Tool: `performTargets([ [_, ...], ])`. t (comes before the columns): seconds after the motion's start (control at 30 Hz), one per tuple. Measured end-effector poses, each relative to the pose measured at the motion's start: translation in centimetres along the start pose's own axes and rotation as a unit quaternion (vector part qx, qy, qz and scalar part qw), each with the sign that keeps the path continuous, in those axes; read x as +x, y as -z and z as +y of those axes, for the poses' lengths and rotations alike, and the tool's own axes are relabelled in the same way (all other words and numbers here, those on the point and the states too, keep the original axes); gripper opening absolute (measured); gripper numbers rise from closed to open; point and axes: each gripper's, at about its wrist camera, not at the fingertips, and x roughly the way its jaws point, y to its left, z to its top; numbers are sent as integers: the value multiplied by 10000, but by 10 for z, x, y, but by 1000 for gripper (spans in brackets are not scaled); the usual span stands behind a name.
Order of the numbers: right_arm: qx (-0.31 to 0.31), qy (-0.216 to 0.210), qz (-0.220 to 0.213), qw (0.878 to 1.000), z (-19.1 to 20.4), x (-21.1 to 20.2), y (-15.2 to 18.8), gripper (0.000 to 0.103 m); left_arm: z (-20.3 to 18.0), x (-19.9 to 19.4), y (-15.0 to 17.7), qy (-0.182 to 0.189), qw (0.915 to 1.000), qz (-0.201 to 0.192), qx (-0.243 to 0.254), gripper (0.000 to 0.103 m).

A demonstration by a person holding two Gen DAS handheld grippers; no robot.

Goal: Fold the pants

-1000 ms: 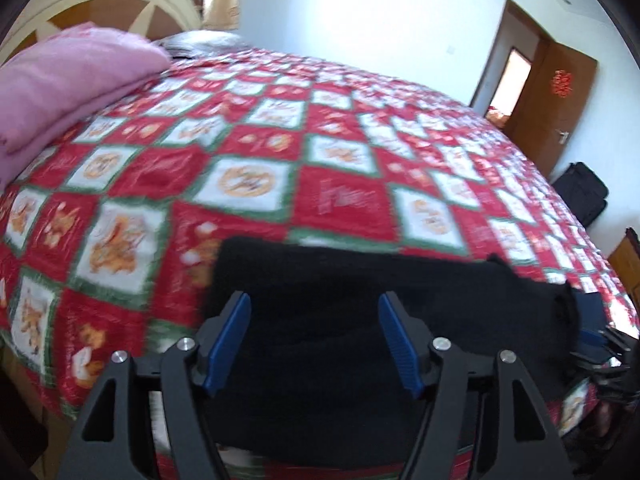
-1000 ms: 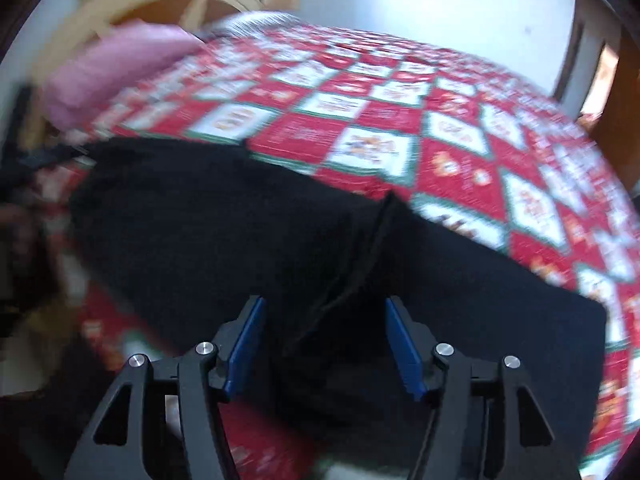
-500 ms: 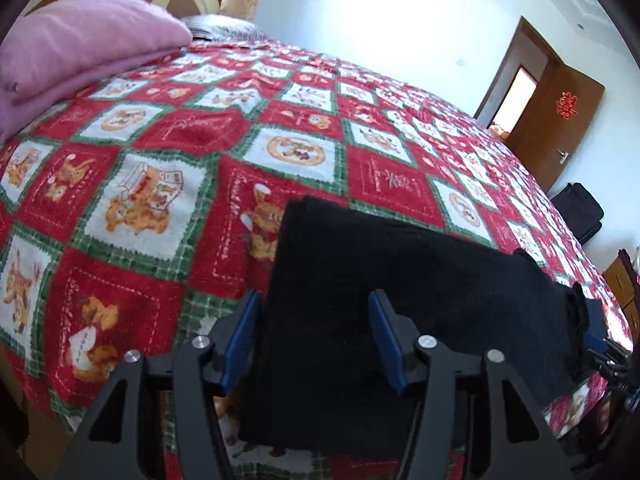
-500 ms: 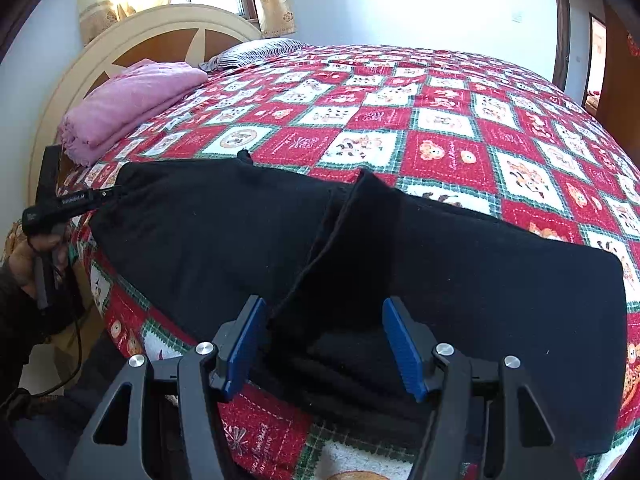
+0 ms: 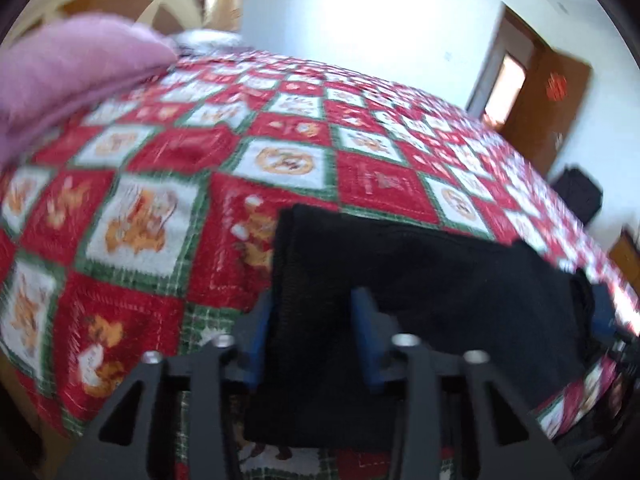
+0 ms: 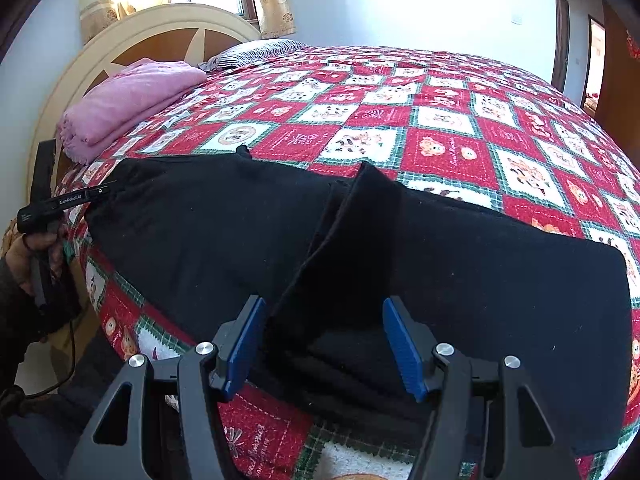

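The left gripper [image 5: 312, 332], jaws just narrowed, straddled one end of the black knit pants [image 6: 460, 264]; the right gripper [image 6: 324, 344] stood spread over their fold. Beyond the pants stretched the red patchwork quilt [image 6: 440, 120].

Both grippers are black, with angular arms cut by triangular openings and silver screw heads at the joints. The right gripper [image 6: 322, 342] and left gripper [image 5: 316, 336] each carry ribbed blue pads. Seen from the right wrist, the left tool's black handle bears white lettering, a thin black cable trails below it, and the hand [image 6: 28, 256] wears a dark sleeve.
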Motion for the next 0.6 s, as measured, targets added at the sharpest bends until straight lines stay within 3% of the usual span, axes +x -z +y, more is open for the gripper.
performTargets([
  [0.07, -9, 9, -5, 10000, 1, 0, 0, 63, 9, 4, 3, 308, 9993, -22, -191, 61],
  [0.17, 3, 2, -13, 10000, 0, 0, 0, 63, -2, 2, 4, 186, 9996, 17, 213, 54],
  [0.23, 29, -10, -16, 10000, 0, 0, 0, 63, -3, -1, 3, 321, 9992, 57, 217, 40],
  [0.27, 37, -17, -22, 10000, 0, 0, 0, 63, -2, -2, 1, 449, 9988, 73, 163, 21],
  [0.6, 182, 0, -167, 9997, -8, -10, -5, 63, 0, -24, -7, 1082, 9934, 31, -386, 19],
])
